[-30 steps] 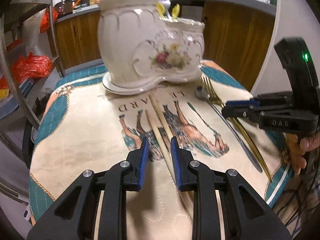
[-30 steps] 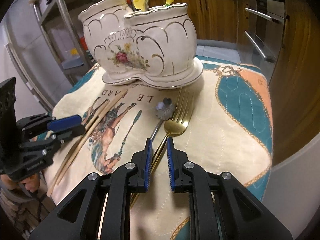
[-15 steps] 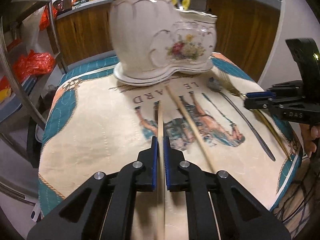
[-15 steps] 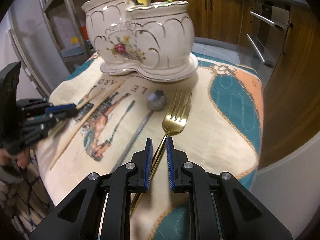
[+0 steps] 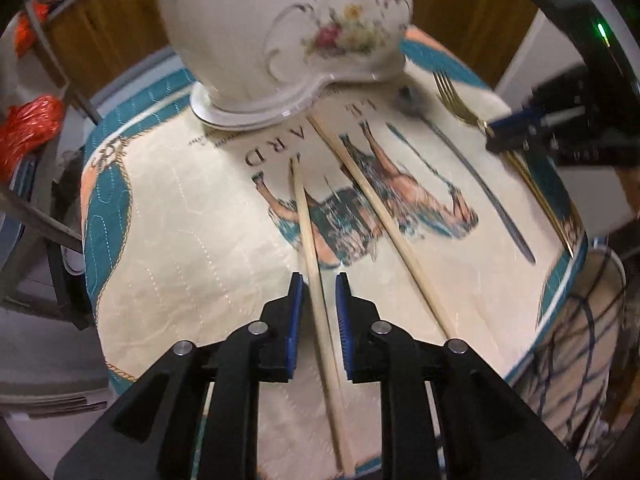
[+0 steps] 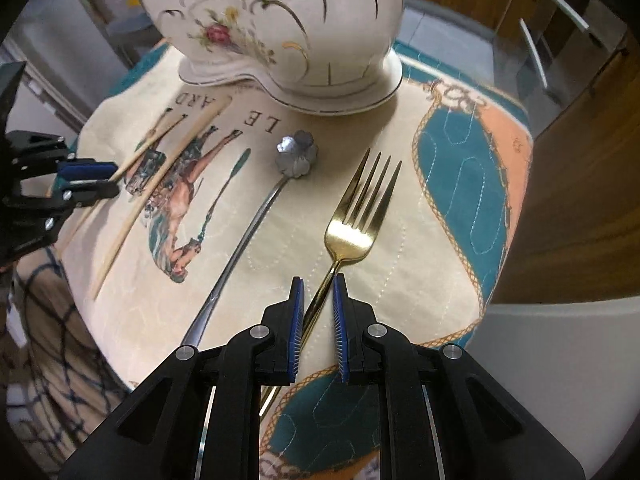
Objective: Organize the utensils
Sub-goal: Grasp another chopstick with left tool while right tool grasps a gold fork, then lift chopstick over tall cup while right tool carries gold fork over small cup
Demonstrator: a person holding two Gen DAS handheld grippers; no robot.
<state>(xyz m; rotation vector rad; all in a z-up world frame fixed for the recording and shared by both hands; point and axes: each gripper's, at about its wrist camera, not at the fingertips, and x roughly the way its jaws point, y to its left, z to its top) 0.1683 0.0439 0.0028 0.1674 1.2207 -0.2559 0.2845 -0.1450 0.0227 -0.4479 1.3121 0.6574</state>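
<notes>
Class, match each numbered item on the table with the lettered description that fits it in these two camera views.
1. gold fork
2. flower-headed spoon
3. leftmost chopstick
4. ceramic holder

A. stands at the far end of the cloth
B. handle between the right tool's fingers
C. between the left tool's fingers
D. lies untouched beside the gold fork

Pairs: 1-B, 2-D, 3-C, 4-A

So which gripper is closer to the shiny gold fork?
Right. The right gripper straddles the gold fork at its handle, just below the head. The left gripper is across the cloth, around a chopstick.
</notes>
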